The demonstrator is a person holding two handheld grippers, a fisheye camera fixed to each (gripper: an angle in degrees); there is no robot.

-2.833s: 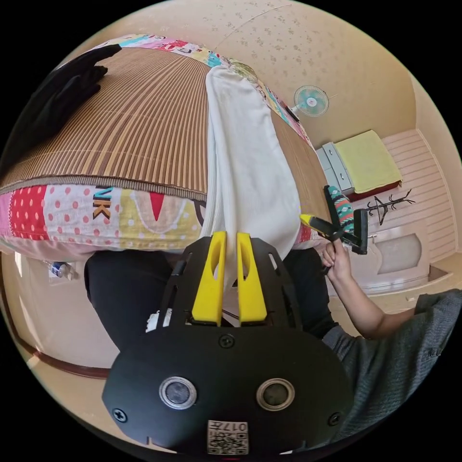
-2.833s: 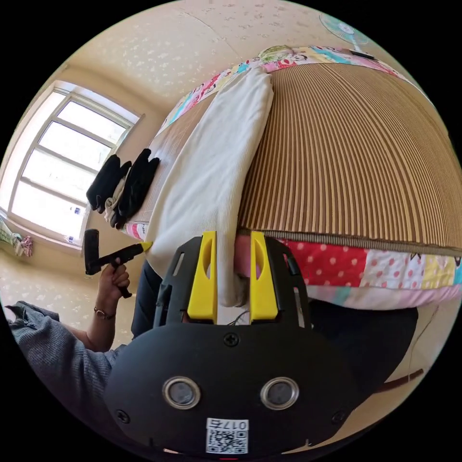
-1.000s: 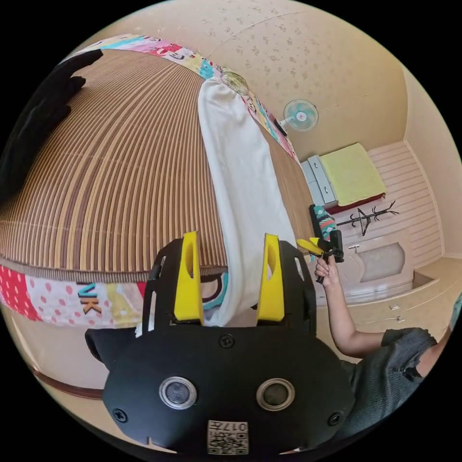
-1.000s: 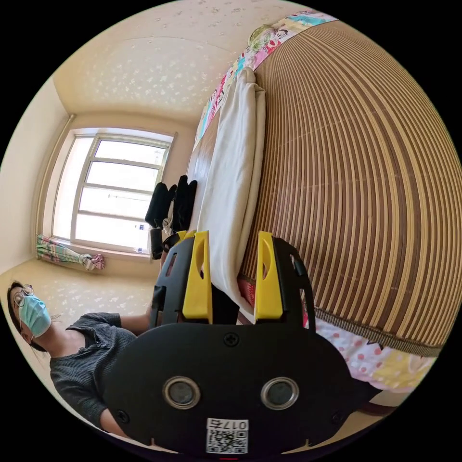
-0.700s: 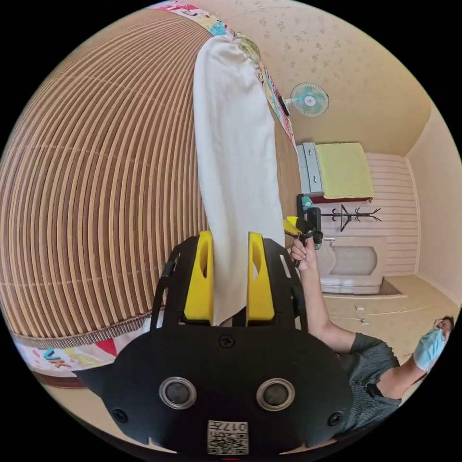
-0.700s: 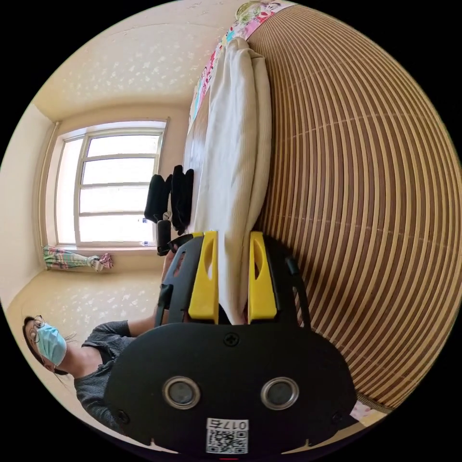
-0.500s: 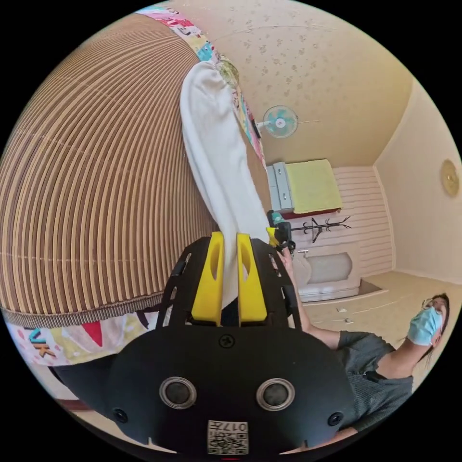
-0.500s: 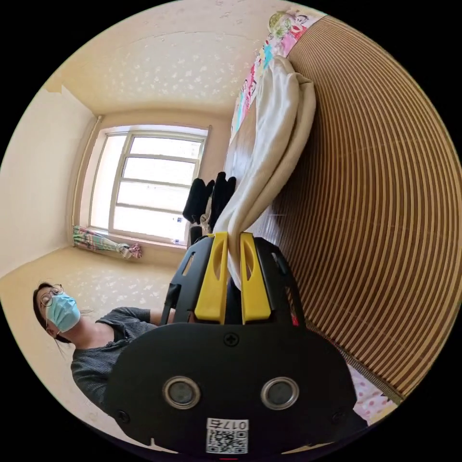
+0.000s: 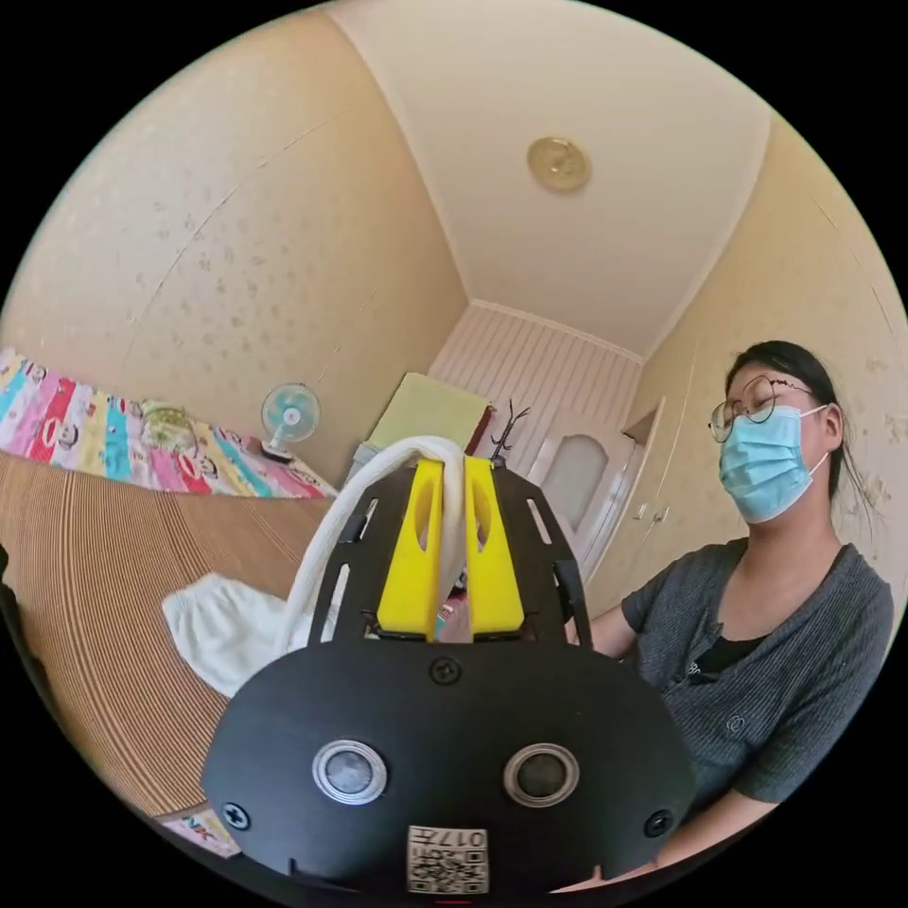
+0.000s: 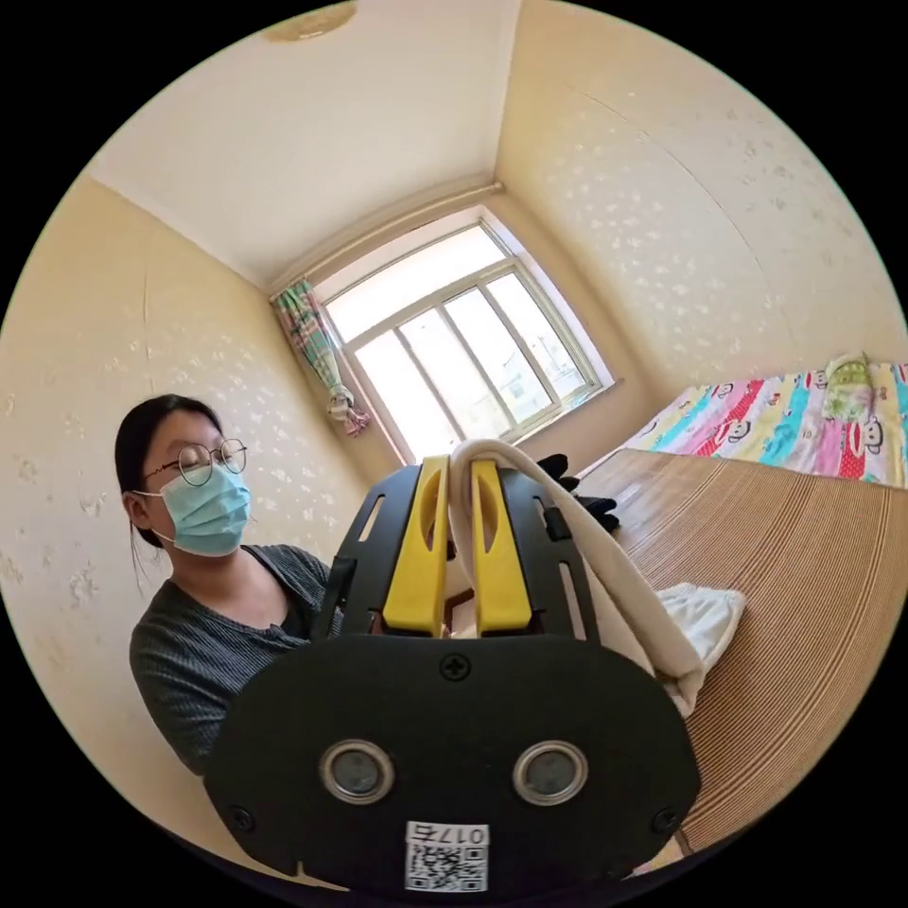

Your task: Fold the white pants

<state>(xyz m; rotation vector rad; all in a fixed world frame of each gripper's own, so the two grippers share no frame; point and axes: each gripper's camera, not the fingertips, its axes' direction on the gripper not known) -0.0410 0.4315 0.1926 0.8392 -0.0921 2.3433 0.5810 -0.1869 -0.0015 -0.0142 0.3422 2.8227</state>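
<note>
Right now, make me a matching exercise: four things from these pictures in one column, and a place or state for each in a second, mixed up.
Things:
1. white pants
2. fan
3. black clothes
4. curtain

Places or states:
A. tied up beside the window
B. clamped in both grippers, far end on the mat
C. standing by the wall past the bed
D. piled on the mat near the window

Pairs: 1-B, 2-C, 3-D, 4-A

Bare striped mat [image 10: 804,567] beyond the white pants [image 10: 700,610]; dark clothes [image 10: 586,497] at its edge.
</note>
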